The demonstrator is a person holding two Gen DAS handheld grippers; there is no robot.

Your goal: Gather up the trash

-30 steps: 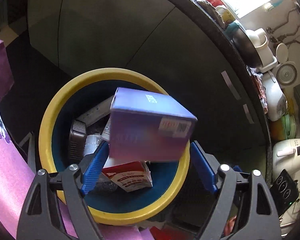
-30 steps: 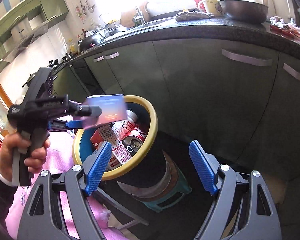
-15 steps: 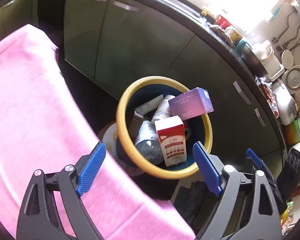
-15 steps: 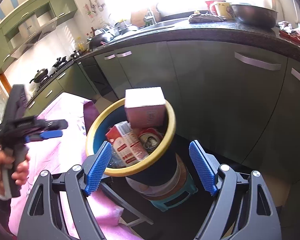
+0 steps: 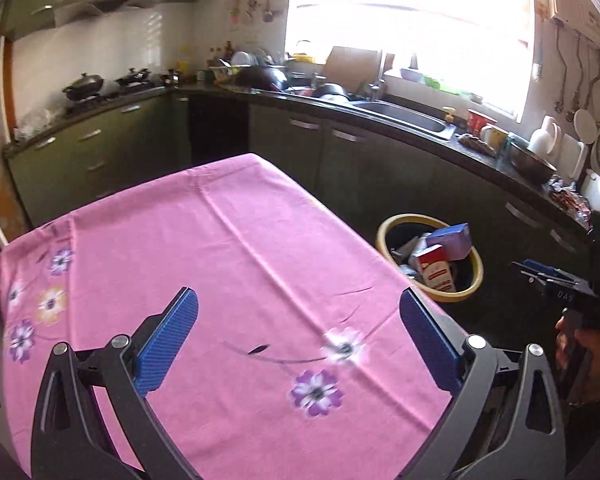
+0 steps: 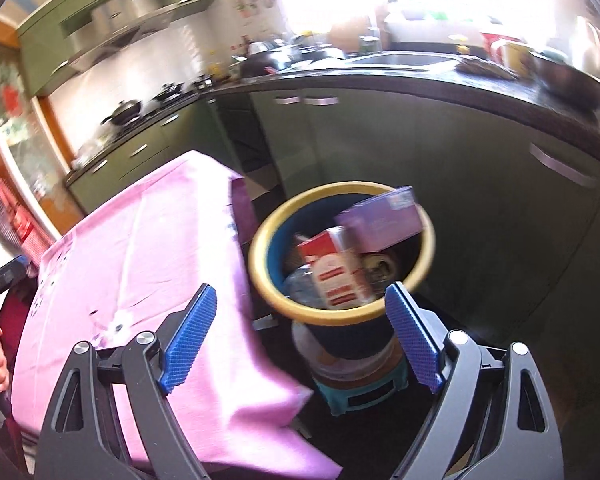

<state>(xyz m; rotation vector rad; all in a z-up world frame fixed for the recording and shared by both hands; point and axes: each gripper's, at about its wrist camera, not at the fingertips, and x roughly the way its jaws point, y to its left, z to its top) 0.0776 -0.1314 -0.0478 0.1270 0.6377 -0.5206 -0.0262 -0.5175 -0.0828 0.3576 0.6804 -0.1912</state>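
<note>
The purple box (image 6: 384,218) that the left gripper (image 5: 298,340) held over the bin (image 6: 340,312) a second ago now rests in it, leaning on the yellow rim beside the red-and-white carton (image 6: 336,276); that item counts as collected. The left gripper has swung back over the desk (image 5: 220,248), its fingers wide, opening, and empty. The right gripper (image 6: 300,340) hovers near the bin, fingers wide, opening, and empty. The bin stands beside the desk, well apart from the left fingers.
</note>
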